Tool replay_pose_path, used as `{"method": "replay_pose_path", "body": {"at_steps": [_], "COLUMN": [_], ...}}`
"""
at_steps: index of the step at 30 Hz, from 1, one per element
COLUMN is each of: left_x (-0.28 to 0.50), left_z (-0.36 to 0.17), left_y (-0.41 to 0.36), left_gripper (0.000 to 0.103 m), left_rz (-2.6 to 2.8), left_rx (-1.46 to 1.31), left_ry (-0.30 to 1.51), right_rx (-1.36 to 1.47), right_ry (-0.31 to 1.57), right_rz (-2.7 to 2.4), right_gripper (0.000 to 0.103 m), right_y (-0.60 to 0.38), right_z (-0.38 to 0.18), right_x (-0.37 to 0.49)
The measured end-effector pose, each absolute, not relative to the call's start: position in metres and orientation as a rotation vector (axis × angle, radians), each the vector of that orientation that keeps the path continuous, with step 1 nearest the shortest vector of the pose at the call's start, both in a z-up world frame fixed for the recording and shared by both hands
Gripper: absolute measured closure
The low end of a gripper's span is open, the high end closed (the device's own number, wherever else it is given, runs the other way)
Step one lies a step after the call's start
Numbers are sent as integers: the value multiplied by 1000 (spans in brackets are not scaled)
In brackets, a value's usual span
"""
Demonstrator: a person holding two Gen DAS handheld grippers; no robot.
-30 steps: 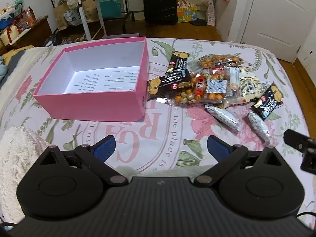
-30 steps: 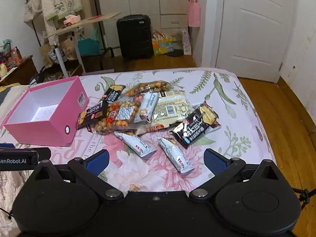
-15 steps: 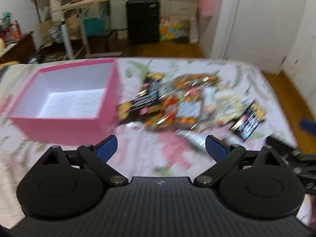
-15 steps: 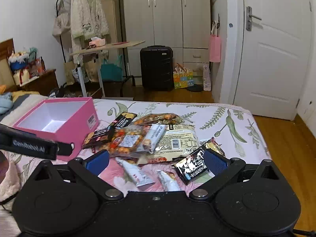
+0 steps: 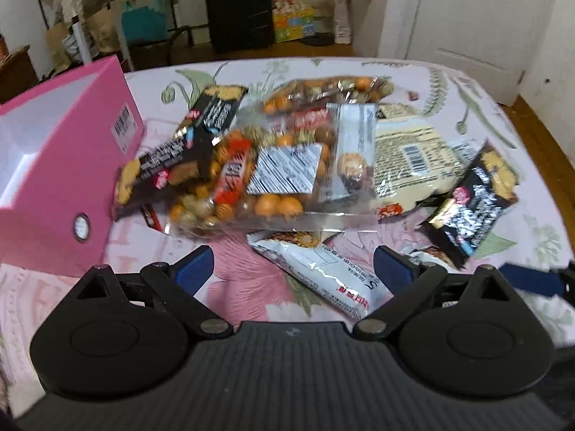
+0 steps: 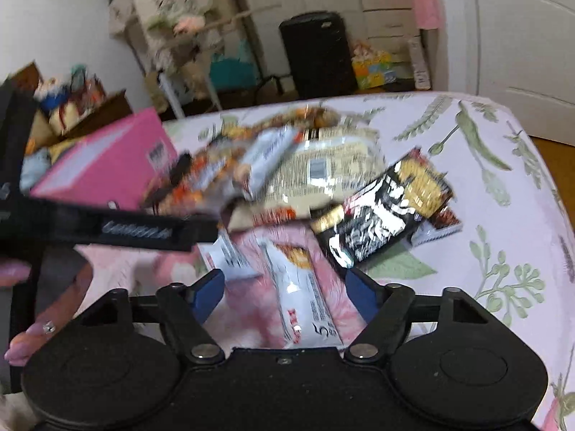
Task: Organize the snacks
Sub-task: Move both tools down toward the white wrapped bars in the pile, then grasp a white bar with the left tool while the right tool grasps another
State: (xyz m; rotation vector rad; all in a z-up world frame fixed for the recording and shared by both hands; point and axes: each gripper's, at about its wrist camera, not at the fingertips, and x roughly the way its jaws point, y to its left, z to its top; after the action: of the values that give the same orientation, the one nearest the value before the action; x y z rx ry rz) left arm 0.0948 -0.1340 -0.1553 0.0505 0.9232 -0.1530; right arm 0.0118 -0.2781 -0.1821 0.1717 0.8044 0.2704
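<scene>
A pile of snacks lies on the flowered bedspread: a clear bag of orange nuts (image 5: 269,176), black packets (image 5: 470,208), a beige packet (image 5: 413,151) and two white bars. My left gripper (image 5: 293,271) is open, low over one white bar (image 5: 323,276) that lies between its blue pads (image 5: 194,269) without touching them. My right gripper (image 6: 284,294) is closing around the other white bar (image 6: 305,298); its pads (image 6: 359,294) do not press on the bar. The open pink box (image 5: 61,179) stands left of the pile.
The left gripper's black finger (image 6: 143,230) crosses the right wrist view, with a person's hand (image 6: 32,334) below it. Past the bed's far edge stand a black suitcase (image 5: 239,3), a folding table and a white door (image 5: 467,18). Wooden floor lies to the right.
Both grippers have come down close over the snack pile. The left one has shifted from in front of the pink box to the right. The right gripper's fingers stand narrower than before.
</scene>
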Motion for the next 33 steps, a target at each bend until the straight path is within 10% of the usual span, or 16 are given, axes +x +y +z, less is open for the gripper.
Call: {"method": "replay_pose_path", "body": {"at_steps": [5, 8, 19, 33], "left_x": [109, 112, 91, 89], "left_z": [-178, -185, -171, -157], "left_y": [-139, -137, -103, -58], "left_gripper": [7, 11, 74, 81], "left_rz": [-67, -53, -152, -308], "left_rx": [4, -26, -157, -234], "left_ry": [986, 1018, 958, 1083], "right_rx": [147, 177, 211, 326], "right_ry": [819, 829, 795, 856], "right_rz": [279, 259, 191, 184], "right_gripper": [27, 47, 69, 69], "right_y": [-277, -279, -265, -236], "right_z": [-199, -206, -200, -183], "right_x": [18, 22, 8, 3]}}
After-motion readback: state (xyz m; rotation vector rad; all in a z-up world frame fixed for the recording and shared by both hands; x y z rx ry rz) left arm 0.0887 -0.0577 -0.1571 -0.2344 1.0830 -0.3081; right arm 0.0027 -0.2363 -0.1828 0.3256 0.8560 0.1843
